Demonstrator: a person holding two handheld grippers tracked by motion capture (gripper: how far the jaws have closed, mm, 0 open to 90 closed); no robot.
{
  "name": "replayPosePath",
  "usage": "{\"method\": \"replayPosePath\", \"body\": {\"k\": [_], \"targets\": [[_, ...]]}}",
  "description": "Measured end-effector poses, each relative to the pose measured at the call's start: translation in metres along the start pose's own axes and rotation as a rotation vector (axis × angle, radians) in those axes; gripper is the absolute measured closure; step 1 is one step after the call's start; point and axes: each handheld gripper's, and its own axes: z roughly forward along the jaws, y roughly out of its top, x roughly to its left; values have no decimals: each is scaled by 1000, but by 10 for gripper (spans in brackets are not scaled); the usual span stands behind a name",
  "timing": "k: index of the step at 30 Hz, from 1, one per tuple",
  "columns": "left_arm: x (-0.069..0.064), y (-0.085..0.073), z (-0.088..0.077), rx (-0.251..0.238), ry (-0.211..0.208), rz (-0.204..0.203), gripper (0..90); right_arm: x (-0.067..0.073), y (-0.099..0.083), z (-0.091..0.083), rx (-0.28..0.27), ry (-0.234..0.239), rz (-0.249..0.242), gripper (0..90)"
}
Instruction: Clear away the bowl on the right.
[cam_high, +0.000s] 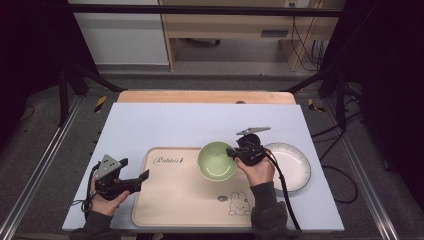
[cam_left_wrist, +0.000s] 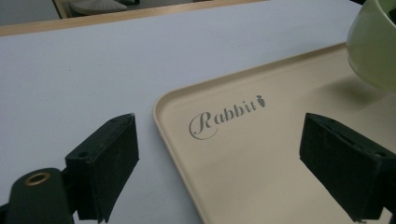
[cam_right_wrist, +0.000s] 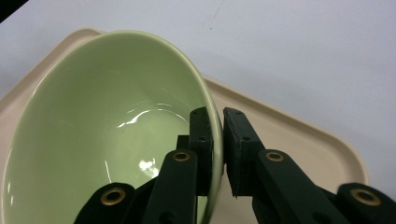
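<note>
Now right gripper (cam_right_wrist: 217, 140) jaws clamp green bowl (cam_right_wrist: 102, 126) rim over tray (cam_high: 165, 200); left gripper (cam_left_wrist: 219, 158) jaws wide apart, holding nothing.

Bench (cam_high: 200, 120) evenly lit from overhead; room edges in the high view fall to near black. We note white glare streaks inside the green bowl (cam_right_wrist: 93, 140) and its soft shadow on the tray (cam_left_wrist: 261, 158). Both tool views slightly soft; nearest black jaws blurred. High view low-resolution, grainy.
</note>
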Motion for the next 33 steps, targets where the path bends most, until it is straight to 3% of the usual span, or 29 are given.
{"method": "replayPosePath", "body": {"k": [33], "targets": [[0, -1, 1, 3, -3, -3, 115, 10, 1, 36, 40, 41, 24, 821]]}}
